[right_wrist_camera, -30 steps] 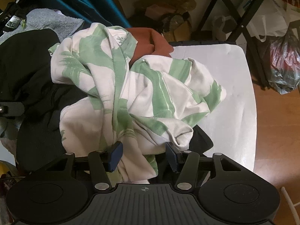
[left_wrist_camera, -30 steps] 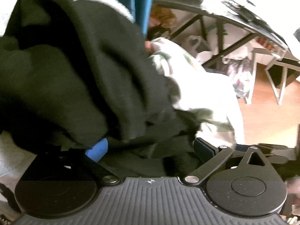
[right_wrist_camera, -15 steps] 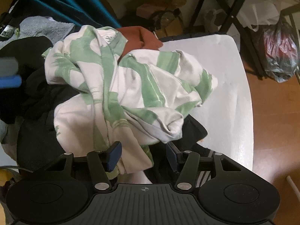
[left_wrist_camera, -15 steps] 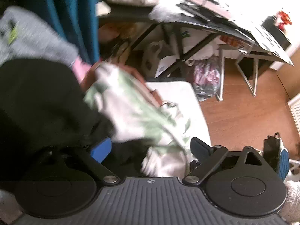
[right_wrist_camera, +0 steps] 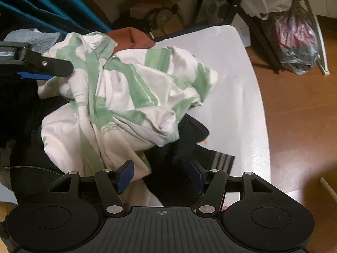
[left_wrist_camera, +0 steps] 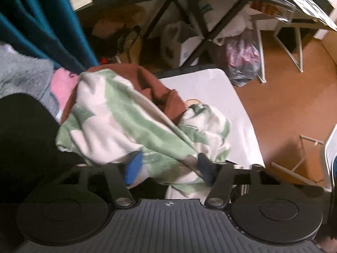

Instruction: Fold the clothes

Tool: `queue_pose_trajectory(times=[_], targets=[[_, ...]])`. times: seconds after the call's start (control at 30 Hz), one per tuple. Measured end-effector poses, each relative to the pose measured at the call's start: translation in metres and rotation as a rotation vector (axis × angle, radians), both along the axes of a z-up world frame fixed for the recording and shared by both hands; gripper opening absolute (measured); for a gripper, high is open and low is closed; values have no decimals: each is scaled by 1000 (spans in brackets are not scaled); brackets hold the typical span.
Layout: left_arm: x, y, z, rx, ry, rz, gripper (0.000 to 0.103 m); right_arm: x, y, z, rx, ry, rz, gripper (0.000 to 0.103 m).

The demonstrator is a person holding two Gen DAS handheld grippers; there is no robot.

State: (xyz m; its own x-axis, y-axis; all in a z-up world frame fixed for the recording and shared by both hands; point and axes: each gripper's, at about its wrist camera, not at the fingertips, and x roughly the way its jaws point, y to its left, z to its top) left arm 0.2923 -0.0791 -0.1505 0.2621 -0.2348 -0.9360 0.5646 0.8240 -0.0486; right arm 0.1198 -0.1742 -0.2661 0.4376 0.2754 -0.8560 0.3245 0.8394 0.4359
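The left gripper (left_wrist_camera: 168, 164) is seen at the lower centre of the left wrist view, its jaws closing with a bunched fold of the green-and-white garment (left_wrist_camera: 126, 126) already lying between the blue pad (left_wrist_camera: 133, 168) and the dark pad opposite. Whether the pads are pressing on the cloth yet cannot be told, since the picture is blurred there.

The right gripper (right_wrist_camera: 161, 174) is shown at the lower centre of its own view, its jaws opening; a lower edge of the same garment (right_wrist_camera: 118, 97) and a black garment (right_wrist_camera: 179, 147) lie between the fingers, and nothing is seen to be clamped.

The garment is heaped in a crumpled mound on the white table (right_wrist_camera: 242, 97), filling the centre and left of both frames and partly covering a rust-brown garment (left_wrist_camera: 155, 88). From each gripper it lies directly ahead and below. Its longer run appears to go from the upper left of the right wrist view to the lower centre. The left gripper's finger (right_wrist_camera: 48, 64) is seen in that view at the garment's upper-left edge, so each hand is judged to be placed at one end.

Both grippers are pointed steeply down into the pile.
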Motion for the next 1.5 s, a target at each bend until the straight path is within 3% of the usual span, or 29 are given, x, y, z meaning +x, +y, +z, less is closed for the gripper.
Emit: queue_pose_trajectory(times=[0.03,0.2,0.27,0.5,0.53,0.67,0.8,0.83,0.9,1.07,1.27,1.33,1.37,1.43,1.47,1.5], targets=[[0,3,1,0,-4,7,45,-2,-1,0,-1,2,-5,55],[-3,25,7,14,4,25,8,-1,-2,-4,-1,15,-9,56],[-5,36,11,8,5,44,5,2,0,-3,-3,8,2,56],[-13,71,24,-17,-19,105,5,19,7,7,-9,-29,39,57],[-13,69,25,-17,-23,95,8,22,8,8,-10,-29,45,57],[-10,56,24,-37,-42,62,41,26,12,5,-26,-16,60,57],[-4,33,12,-32,-41,24,41,22,11,5,-28,-8,50,57],[-2,28,10,-30,-38,13,41,20,10,5,-28,-6,48,57],[1,23,7,-32,-44,-19,1,18,9,5,-29,-4,44,57],[-2,33,24,-25,-49,-39,0,13,6,4,-21,-4,25,57],[-3,88,41,-10,-57,82,0,22,7,2,-14,-12,22,57],[-3,95,43,-24,-38,69,3,26,7,2,-10,-17,25,58],[-3,95,43,-27,-35,71,11,28,7,1,-10,-16,25,58],[-3,89,41,-53,-25,77,31,30,10,1,5,-27,38,57],[-2,85,40,-69,-21,80,47,31,11,1,20,-39,51,56],[-2,79,38,-80,-18,79,58,31,13,2,34,-51,63,45]])
